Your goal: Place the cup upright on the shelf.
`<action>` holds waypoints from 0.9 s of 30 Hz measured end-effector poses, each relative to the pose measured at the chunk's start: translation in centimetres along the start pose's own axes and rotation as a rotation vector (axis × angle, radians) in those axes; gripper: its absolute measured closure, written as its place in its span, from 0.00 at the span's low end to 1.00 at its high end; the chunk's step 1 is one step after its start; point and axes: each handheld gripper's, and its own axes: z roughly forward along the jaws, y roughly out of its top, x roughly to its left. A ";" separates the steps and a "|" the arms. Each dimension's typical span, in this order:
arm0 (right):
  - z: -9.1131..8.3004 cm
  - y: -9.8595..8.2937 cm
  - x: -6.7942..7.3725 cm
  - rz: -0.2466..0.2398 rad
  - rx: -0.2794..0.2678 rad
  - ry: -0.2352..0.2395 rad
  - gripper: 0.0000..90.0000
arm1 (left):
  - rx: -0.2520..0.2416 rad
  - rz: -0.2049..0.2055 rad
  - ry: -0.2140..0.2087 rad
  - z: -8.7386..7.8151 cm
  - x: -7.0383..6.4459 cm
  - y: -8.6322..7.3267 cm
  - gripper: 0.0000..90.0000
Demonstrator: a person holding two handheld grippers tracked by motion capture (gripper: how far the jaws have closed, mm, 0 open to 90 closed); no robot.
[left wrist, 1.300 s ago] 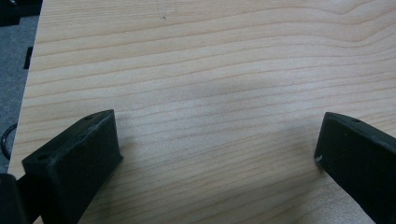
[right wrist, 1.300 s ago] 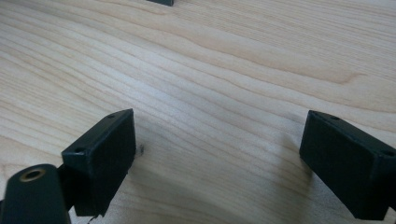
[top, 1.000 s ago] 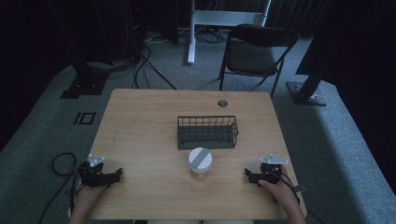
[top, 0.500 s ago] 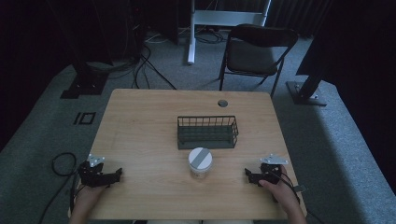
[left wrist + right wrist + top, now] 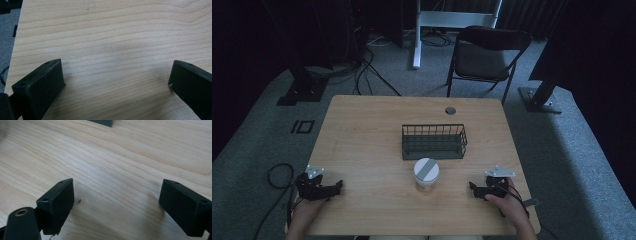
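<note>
Light wooden tabletop [image 5: 362, 130], dark wire basket [image 5: 434, 141] at its centre, white lidded jar [image 5: 426, 174] just before the basket, round grommet hole [image 5: 450, 110] near the far edge

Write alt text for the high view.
A white jar with a grey lid stands on a wooden table, just in front of a dark wire basket. The left gripper and right gripper rest open at the near corners.

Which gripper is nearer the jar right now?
Right. The right gripper sits just right of the jar; the left gripper is farther off, near the table's left edge.
</note>
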 end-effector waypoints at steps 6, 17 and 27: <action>-0.1 0.3 0.6 -0.008 -0.013 0.016 0.14 | 0.000 0.000 0.000 0.0 0.0 0.0 0.00; 0.1 0.9 1.9 -0.032 -0.037 0.063 0.13 | 0.000 0.000 0.000 0.0 0.0 0.0 0.00; 0.4 1.3 3.1 -0.069 -0.066 0.118 0.13 | 0.000 0.000 0.000 0.0 0.0 0.0 0.00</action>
